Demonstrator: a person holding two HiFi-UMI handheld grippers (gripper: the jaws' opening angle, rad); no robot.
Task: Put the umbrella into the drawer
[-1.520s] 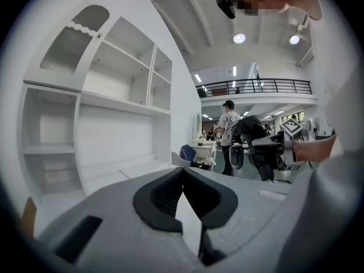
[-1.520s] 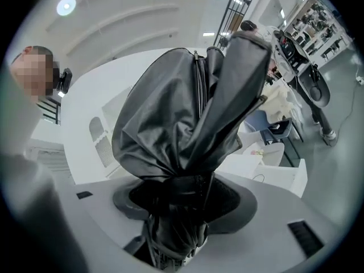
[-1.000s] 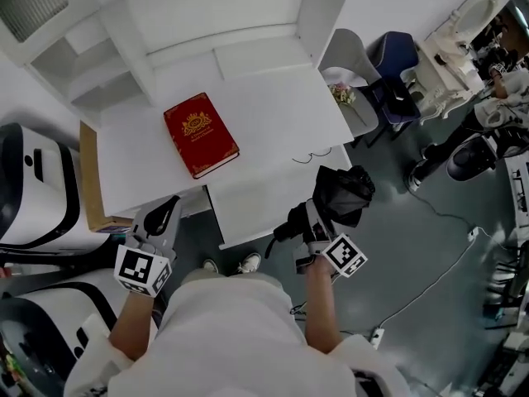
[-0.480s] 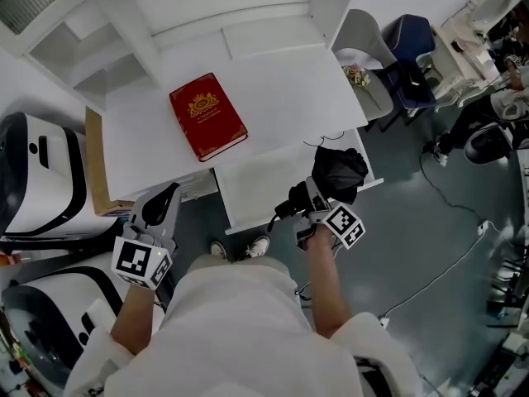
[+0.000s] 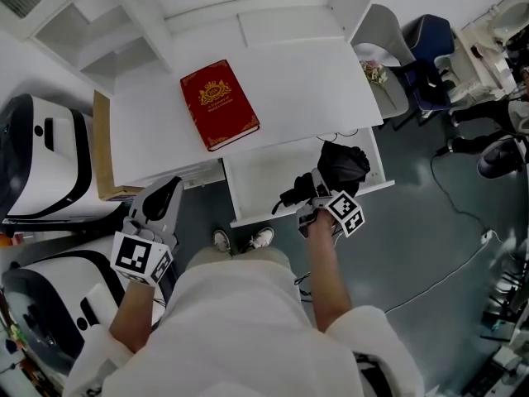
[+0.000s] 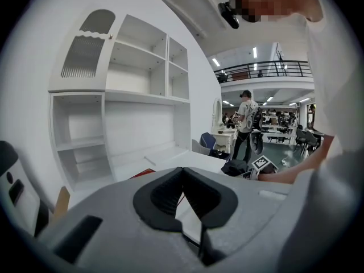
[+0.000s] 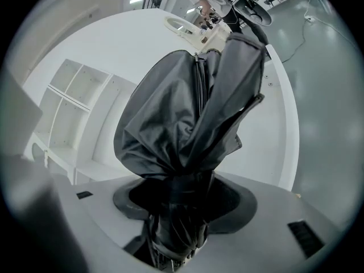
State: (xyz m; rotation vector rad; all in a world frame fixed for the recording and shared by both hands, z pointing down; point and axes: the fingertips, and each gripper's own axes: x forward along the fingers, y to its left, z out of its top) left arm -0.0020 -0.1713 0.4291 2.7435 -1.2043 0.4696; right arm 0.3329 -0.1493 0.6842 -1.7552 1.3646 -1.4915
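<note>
Nearest us, the person's shoes are just in front of the drawer. The drawer is pulled open and is white inside.

The left gripper is left of the drawer and apart from it. Its pads meet at the tips, and we see nothing between them.

The right gripper is at the drawer's right end. Its jaws are clamped on the narrow end of the folded black umbrella. The umbrella's bunched canopy sticks out ahead of the jaws over the drawer's right end, inside its rim. We can't tell if it touches the drawer bottom.

Behind the drawer is the white desk it slides out of. A red book lies flat on the desk, behind the drawer's left end. White shelves are further behind the drawer, to its left. A grey chair stands behind and to the right of the drawer.
</note>
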